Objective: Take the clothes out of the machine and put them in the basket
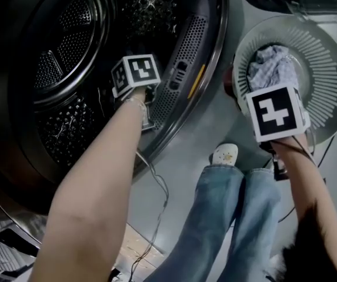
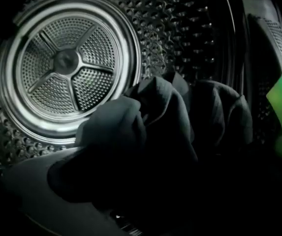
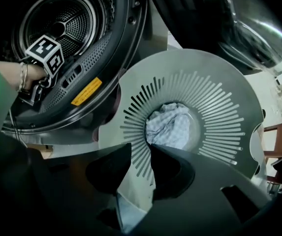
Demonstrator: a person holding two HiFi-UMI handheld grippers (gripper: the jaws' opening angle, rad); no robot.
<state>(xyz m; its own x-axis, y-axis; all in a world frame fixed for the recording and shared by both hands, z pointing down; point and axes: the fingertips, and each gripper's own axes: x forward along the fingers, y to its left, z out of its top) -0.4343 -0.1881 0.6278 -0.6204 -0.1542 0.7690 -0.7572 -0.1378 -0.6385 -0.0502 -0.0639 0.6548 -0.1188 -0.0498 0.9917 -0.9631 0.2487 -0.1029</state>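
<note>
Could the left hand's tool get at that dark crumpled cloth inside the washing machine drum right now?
Probably yes: the left gripper is at the machine's open mouth, and the dark crumpled cloth lies just ahead in the perforated steel drum, with nothing between.

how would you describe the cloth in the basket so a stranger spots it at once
Beside the open drum stands a round white basket with slotted walls. At its bottom lies a crumpled cloth, pale blue-and-white checked, unlike the dark clothes in the drum.
</note>
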